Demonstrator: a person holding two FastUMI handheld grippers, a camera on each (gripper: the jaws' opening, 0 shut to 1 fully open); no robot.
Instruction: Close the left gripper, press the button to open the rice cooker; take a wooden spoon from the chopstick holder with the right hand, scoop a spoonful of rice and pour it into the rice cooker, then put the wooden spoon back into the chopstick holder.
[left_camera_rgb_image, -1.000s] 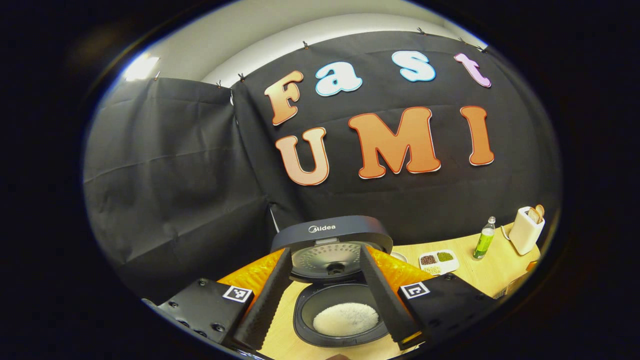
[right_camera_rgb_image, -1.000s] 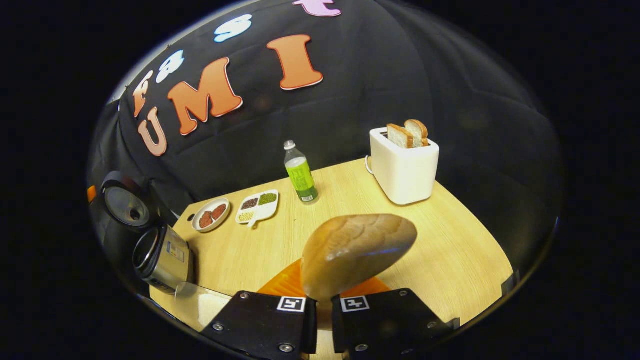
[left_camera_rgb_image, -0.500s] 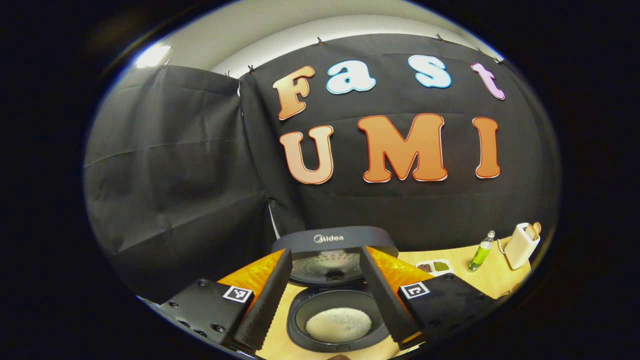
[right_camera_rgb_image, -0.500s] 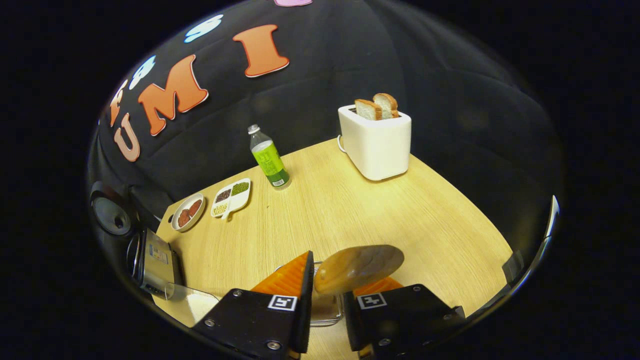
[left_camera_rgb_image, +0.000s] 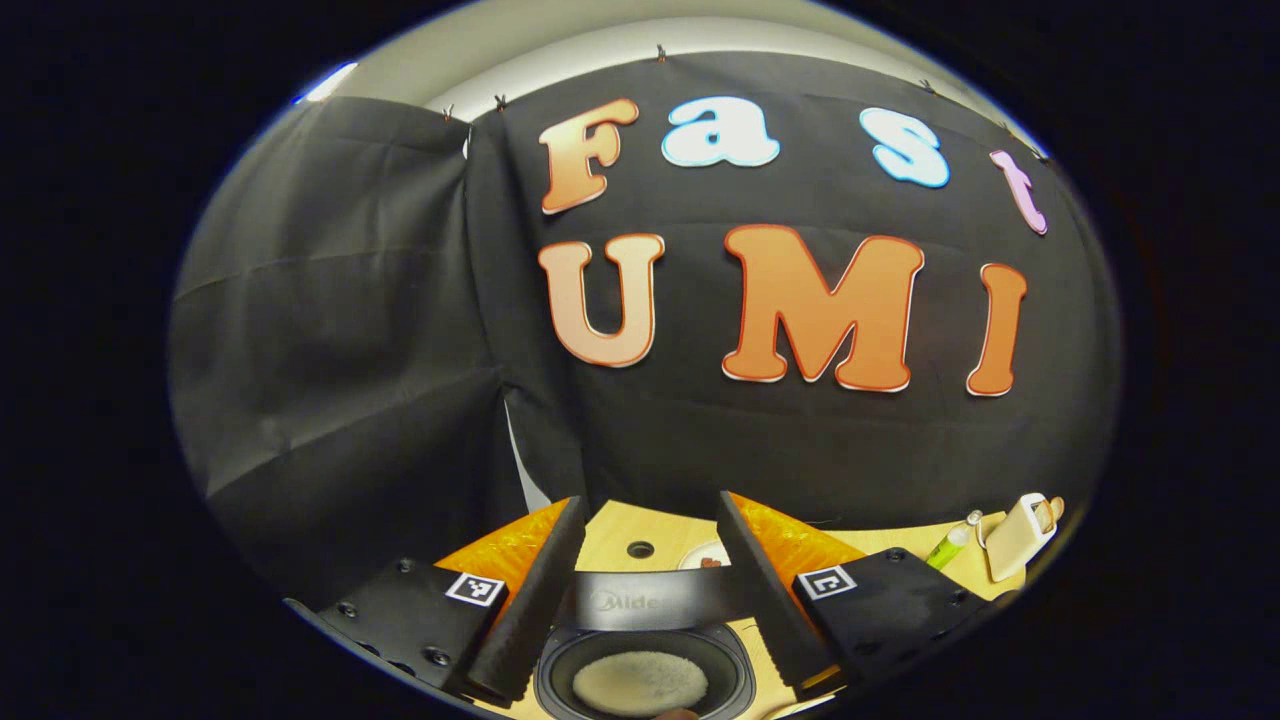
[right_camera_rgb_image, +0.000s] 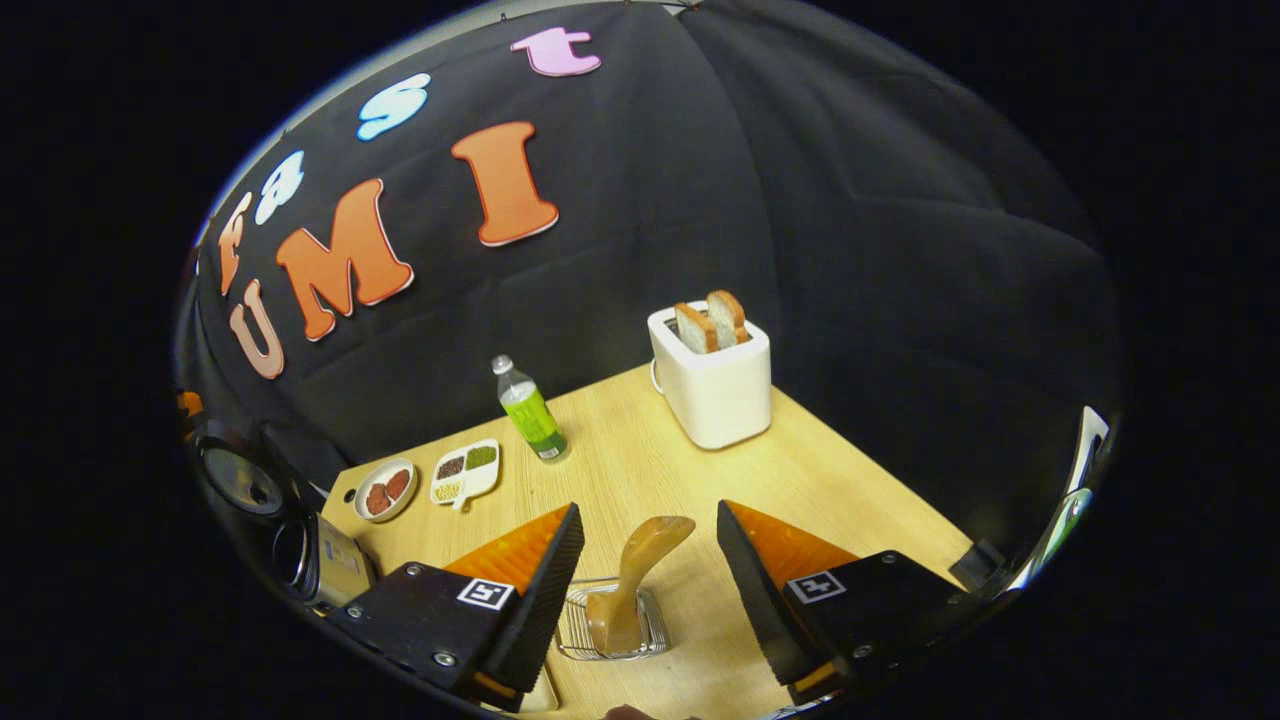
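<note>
Left gripper view: left hand-held gripper (left_camera_rgb_image: 640, 590) has its fingers spread wide, gripping nothing, hanging above the rice cooker (left_camera_rgb_image: 640, 650). Cooker lid is up, dark lid edge crossing between the fingers, white rice (left_camera_rgb_image: 640, 682) lying in the inner pot right below. Beyond the cooker on the bench (left_camera_rgb_image: 610, 530): a small dish edge, and further right a green bottle (left_camera_rgb_image: 948, 545) and the white toaster (left_camera_rgb_image: 1015, 535). Right gripper view: right hand-held gripper (right_camera_rgb_image: 640, 575) is also spread apart, no contact with anything. Wooden spoon (right_camera_rgb_image: 640, 580) stands in the wire chopstick holder (right_camera_rgb_image: 612, 632), bowl end up and leaning right, sitting between the two fingers but clear of both. Taking the holder as landmark: rice cooker far left of it at the frame edge, round dish (right_camera_rgb_image: 385, 490) and divided tray (right_camera_rgb_image: 465, 472) behind-left, bottle (right_camera_rgb_image: 530, 410) behind, toaster (right_camera_rgb_image: 712, 375) behind-right with two bread slices in it. My read: lid opened, rice poured, spoon back in the holder, so the last step looks finished. Next move only calls for pulling the right hand-held gripper straight back off the holder without clipping the spoon; it leans, and a knock could tip it or the light wire holder.
</note>
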